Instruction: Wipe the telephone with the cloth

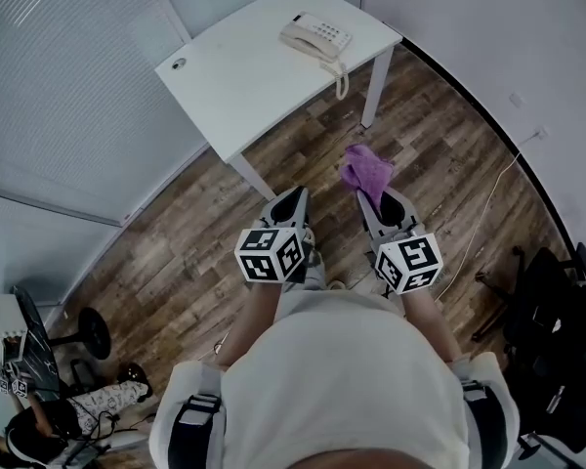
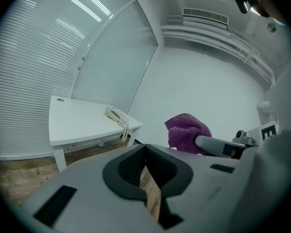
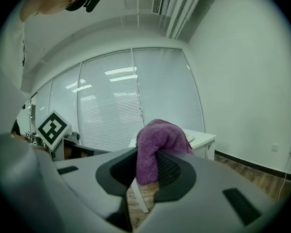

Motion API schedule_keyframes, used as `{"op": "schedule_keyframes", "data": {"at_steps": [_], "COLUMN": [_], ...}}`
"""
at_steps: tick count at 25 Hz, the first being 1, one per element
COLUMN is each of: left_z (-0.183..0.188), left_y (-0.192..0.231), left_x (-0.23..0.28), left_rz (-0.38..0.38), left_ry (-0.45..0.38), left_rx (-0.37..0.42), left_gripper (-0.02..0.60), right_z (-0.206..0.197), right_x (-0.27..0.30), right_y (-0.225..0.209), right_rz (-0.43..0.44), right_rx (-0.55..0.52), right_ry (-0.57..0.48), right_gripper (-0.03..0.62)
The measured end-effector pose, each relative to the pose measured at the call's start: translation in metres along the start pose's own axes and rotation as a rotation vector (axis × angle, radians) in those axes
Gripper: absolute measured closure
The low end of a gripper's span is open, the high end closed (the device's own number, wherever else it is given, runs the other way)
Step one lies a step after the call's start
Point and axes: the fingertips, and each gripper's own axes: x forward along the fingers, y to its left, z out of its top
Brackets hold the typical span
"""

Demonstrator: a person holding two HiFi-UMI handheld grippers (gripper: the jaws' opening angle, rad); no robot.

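Closest in, both claws are held out side by side in front of the person, above the wooden floor (image 1: 176,262). The left claw (image 2: 146,152) has its jaws pressed together with nothing between them; only a sliver of floor shows through below the tips. The right claw (image 3: 148,166) is clamped on the purple cloth (image 3: 157,140), which bunches up above the jaws and flops over the tips. In the head view that cloth sits as a crumpled tuft at the front end of the right claw, in the air, well short of the bench.

Further out is the white bench (image 1: 244,76), standing on the floor in front of the person and touched by neither claw. The telephone (image 1: 315,37) lies on it near the far right corner, handset in its cradle, well apart from the cloth. Its coiled cord (image 1: 340,78) dangles over the bench edge. Beyond the bench, pale blinds (image 2: 48,57) cover the glass wall.
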Motion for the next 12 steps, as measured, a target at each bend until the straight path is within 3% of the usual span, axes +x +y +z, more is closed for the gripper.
{"op": "schedule_keyframes", "data": {"at_steps": [12], "left_z": [0.039], "left_y": [0.035], "left_x": [0.047], "left_rz": [-0.015], "left_ry": [-0.013], "left_rx": [-0.009], "left_gripper": [0.560], "right_z": [0.024], "right_x": [0.064], "right_y": [-0.023], "right_rz": [0.013], "right_rx": [-0.048], "right_ry": [0.016], "right_gripper": [0.505]}}
